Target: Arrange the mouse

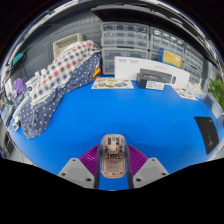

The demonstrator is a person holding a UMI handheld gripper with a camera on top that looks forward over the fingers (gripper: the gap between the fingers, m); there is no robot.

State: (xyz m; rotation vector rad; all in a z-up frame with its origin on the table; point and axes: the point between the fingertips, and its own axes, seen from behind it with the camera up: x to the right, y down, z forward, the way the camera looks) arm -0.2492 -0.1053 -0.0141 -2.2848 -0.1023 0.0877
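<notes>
Off to your far left, a checkered cloth [58, 82] in red, white and dark squares lies heaped on the blue tabletop [110, 115], running from the near left side back toward the rear. Just beyond its far end you have a flat printed sheet [112, 85] lying on the blue surface, and beside that a white box [136, 68] with a dark device [153, 79] set in front of it. Behind these, stacks of clear plastic drawer units [128, 38] line the back wall. Down at your gripper [112, 166], the mouse [112, 150], a small grey and tan one, sits between the two fingers with its length pointing away from you; the purple pads [93, 157] appear to press its sides, so you are pinching the mouse, though the contact on each side is hard to make out. Well off to your right, a black flat object [206, 132] lies near the table's edge.
</notes>
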